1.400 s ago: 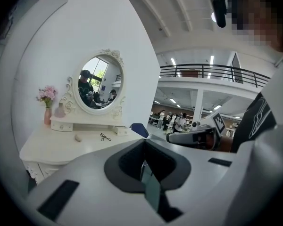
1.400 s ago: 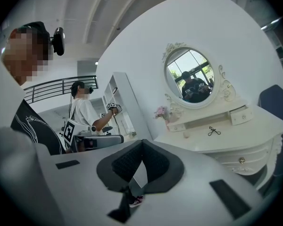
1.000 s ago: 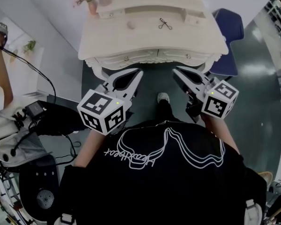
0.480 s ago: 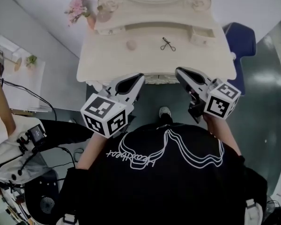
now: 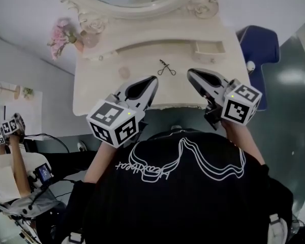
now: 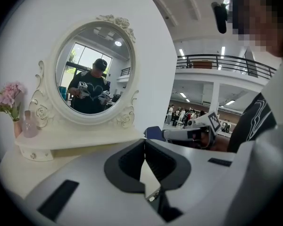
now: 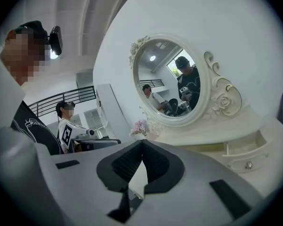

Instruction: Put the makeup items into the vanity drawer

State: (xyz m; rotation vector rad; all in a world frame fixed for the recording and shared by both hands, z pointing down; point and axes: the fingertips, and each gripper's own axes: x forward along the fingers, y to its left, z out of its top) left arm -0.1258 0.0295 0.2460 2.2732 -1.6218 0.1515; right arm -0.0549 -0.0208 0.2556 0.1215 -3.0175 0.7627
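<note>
A cream vanity table (image 5: 99, 93) stands in front of me under an oval mirror (image 6: 92, 81). On its top lie a dark eyelash curler (image 5: 166, 68) and a small round pinkish item (image 5: 124, 72). A small upper drawer (image 5: 209, 48) at the right of the top stands open; it also shows in the right gripper view as the small open drawer (image 7: 243, 147). My left gripper (image 5: 153, 79) hovers over the table's front edge, shut and empty. My right gripper (image 5: 189, 72) hovers just right of the curler, also shut with nothing in it. In both gripper views the jaws meet tip to tip.
A vase of pink flowers (image 5: 63, 34) and a small pink bottle (image 6: 28, 126) stand at the table's back left. A blue chair (image 5: 259, 42) is at the right of the vanity. Another person (image 5: 12, 161) with grippers sits at the far left among cables.
Both grippers have moved forward from above the floor in front of the vanity to over its front edge. The jaws stay shut.
</note>
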